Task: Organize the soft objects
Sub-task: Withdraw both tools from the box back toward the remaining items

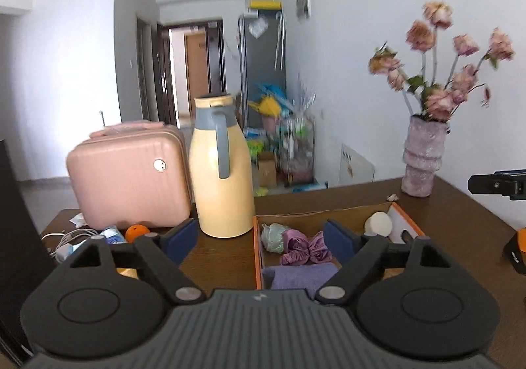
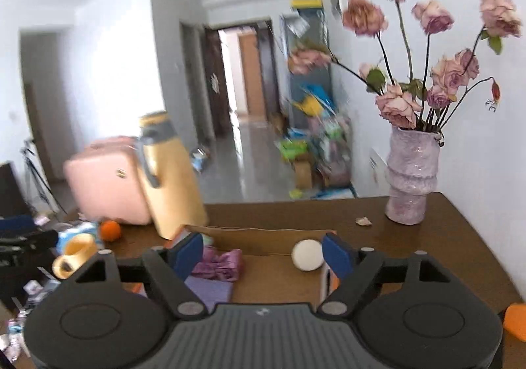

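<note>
Left wrist: gripper point(image 1: 261, 239) open above box point(image 1: 407, 221).

Both views are bright with even daylight; white walls point(image 1: 378, 23) read near overexposed. The strongest light comes through the far doorway point(image 2: 235, 73), which throws a glossy reflection on the hallway floor point(image 2: 250, 165). Shadows on the worktop point(image 2: 443, 237) are soft. Fisheye curvature bends the edges, with dark corners. Motion blur is heavy in the right wrist view, smearing the yellow jug point(image 2: 171, 171); the left wrist view is sharper, though the flowers point(image 1: 440, 73) are smeared.
</note>
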The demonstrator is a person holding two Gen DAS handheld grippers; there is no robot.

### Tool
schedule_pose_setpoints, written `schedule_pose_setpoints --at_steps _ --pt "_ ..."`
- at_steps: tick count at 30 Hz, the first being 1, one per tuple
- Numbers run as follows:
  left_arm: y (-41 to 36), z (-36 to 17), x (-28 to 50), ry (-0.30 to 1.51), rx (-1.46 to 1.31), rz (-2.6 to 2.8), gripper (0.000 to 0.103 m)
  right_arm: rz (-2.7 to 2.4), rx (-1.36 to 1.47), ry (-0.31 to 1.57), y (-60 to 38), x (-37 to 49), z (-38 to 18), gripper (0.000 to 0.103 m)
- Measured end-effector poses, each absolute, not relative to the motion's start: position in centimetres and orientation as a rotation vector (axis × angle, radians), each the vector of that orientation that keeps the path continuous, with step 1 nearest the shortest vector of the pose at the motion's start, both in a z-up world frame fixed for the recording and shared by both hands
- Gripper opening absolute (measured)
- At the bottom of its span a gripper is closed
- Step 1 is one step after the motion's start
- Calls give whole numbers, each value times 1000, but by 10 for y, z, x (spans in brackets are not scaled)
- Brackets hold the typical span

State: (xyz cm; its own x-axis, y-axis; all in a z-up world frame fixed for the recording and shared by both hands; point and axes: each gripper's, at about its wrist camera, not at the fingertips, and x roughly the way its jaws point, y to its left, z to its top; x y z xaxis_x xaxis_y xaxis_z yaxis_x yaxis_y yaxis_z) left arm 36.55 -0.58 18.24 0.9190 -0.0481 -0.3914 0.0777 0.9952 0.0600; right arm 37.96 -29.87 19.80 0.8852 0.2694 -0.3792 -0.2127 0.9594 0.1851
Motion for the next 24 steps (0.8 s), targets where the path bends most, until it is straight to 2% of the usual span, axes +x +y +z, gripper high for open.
schedule_pose_setpoints --at_steps 5,10,13,17,20,24 --pt "-8 159 278 262 52 -77 97 305 181 327 -303 301 173 83" --pt "-10 121 195 171 113 -102 103 297 72 298 -295 225 129 89" --pt "-3 87 162 215 98 -195 103 328 -33 286 -282 183 97 92" --pt "0 42 136 340 109 -242 103 317 -32 328 -267 143 49 92" --pt "3 29 124 357 126 -222 103 332 29 393 -263 130 24 92" --pt "11 30 128 366 95 -206 103 293 -35 406 -259 135 26 91"
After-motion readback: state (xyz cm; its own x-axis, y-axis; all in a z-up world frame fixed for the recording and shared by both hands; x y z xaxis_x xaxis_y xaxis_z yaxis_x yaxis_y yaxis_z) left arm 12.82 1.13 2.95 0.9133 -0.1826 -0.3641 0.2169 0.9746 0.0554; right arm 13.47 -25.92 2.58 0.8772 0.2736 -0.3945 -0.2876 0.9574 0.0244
